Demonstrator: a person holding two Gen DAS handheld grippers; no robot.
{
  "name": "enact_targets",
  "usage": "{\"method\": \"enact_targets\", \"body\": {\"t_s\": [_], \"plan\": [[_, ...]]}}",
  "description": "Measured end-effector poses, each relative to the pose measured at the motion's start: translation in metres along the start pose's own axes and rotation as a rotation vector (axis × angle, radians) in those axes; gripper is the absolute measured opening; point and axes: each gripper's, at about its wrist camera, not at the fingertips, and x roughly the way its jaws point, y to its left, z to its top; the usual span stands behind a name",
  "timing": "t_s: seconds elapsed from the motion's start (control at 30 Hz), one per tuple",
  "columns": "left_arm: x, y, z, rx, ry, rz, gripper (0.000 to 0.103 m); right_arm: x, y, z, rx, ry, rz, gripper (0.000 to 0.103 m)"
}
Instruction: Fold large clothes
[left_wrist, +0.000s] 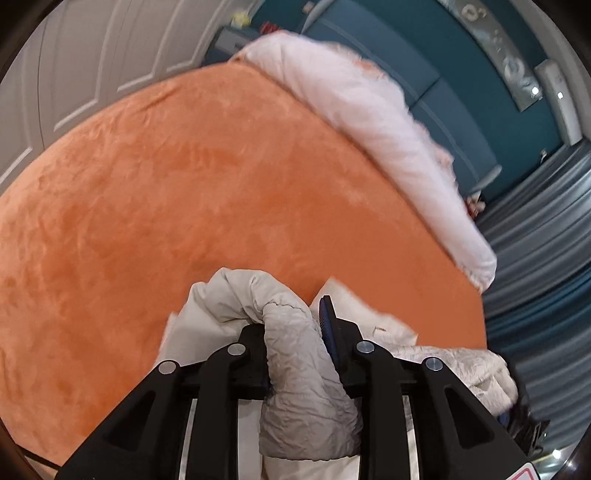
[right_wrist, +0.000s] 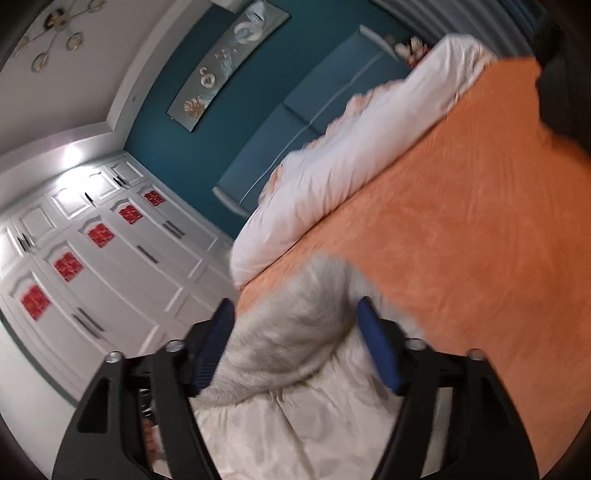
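A pale grey, crinkled padded garment (left_wrist: 295, 369) lies bunched at the near edge of an orange bed cover (left_wrist: 221, 184). In the left wrist view a thick roll of it fills the gap between the fingers of my left gripper (left_wrist: 291, 321), which is shut on it; the left fingertip is hidden under the fabric. In the right wrist view my right gripper (right_wrist: 295, 310) stands open and wide, blue pads (right_wrist: 376, 343) on either side of a blurred hump of the same garment (right_wrist: 295, 332). More of the garment spreads below the jaws.
A white duvet roll (left_wrist: 388, 122) lies along the far side of the orange bed cover (right_wrist: 461, 240), against a teal headboard (right_wrist: 314, 110). White wardrobe doors (right_wrist: 110, 258) with red panels stand beside the bed. Grey-blue curtains (left_wrist: 535, 240) hang at the right.
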Motion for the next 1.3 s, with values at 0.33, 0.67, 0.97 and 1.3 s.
{"method": "enact_targets", "body": {"t_s": [0.33, 0.67, 0.97, 1.3], "plan": [[-0.018, 0.037, -0.016, -0.042, -0.006, 0.062, 0.029, 0.007, 0.044, -0.034, -0.353, 0.121, -0.208, 0.067], [-0.028, 0.022, -0.008, 0.044, -0.011, 0.068, 0.029, 0.072, -0.021, -0.1, -0.417, 0.358, -0.496, 0.05], [-0.058, 0.028, -0.006, -0.059, -0.007, -0.113, 0.029, 0.062, -0.051, -0.113, -0.394, 0.388, -0.484, 0.051], [-0.154, 0.034, -0.022, 0.001, -0.498, 0.118, 0.076, 0.048, -0.028, -0.108, -0.451, 0.327, -0.527, 0.05]]}}
